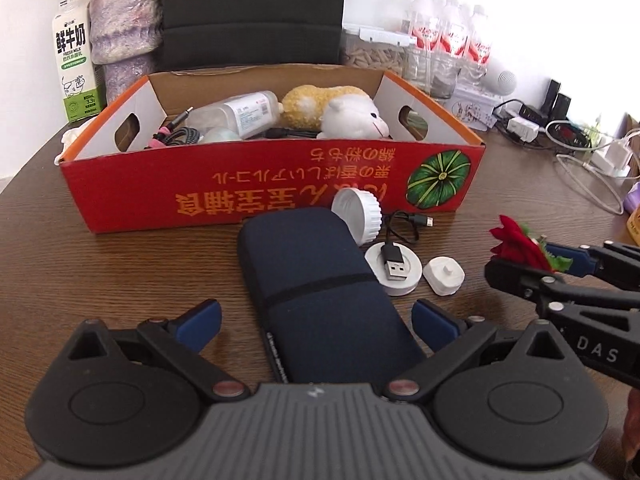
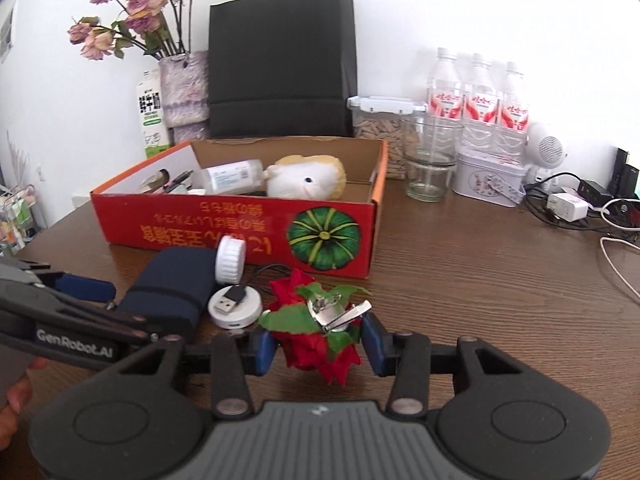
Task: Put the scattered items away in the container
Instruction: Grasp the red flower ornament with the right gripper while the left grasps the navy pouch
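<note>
Right claw (image 2: 319, 347) grips red flower clip (image 2: 320, 320) in front of red box (image 2: 240, 236); left claw (image 1: 316, 326) wide, straddling navy pouch (image 1: 320, 280) on table (image 1: 120, 272).

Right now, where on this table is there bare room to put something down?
Bare wood lies left of the navy pouch, before the red box, and right of the box toward the glass. Crowded: around the white disc and cables.
</note>
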A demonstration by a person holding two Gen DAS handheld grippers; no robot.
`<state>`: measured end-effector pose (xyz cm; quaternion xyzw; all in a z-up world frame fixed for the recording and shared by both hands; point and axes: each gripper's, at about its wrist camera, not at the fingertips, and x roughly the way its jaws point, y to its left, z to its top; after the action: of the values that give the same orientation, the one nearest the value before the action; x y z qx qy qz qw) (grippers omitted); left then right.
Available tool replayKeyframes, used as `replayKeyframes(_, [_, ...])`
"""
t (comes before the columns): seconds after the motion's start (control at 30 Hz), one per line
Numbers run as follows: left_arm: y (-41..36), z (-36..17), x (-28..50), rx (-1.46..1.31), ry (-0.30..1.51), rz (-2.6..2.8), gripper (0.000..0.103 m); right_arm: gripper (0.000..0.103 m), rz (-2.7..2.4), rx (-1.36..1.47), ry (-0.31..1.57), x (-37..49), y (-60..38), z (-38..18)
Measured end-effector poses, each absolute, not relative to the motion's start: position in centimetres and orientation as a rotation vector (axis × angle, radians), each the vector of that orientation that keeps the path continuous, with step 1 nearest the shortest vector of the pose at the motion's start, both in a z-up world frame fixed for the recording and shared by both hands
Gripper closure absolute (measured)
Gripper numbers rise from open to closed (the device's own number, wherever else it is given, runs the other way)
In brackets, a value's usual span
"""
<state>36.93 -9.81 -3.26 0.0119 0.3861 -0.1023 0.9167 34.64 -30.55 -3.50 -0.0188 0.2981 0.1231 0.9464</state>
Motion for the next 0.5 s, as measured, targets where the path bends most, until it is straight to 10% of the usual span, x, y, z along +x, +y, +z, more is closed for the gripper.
replayKeyframes(0.2, [-10.5, -4.2, 37.5, 0.056, 0.796, -0.183, 0.000, 0.058, 0.241, -0.029, 0.607, 34.7, -31.5, -3.6])
replayKeyframes(0.33, [-10.3, -3.9, 37.0, 0.091, 0.765, -0.190, 0.024, 0.058, 0.252, -0.038, 0.600, 34.5, -31.3, -3.6])
replayKeyframes(0.5, [-8.4, -3.8, 36.5, 0.063, 0.756, -0.203, 0.029, 0.058, 0.261, -0.047, 0.595, 34.2, -31.0, -3.4])
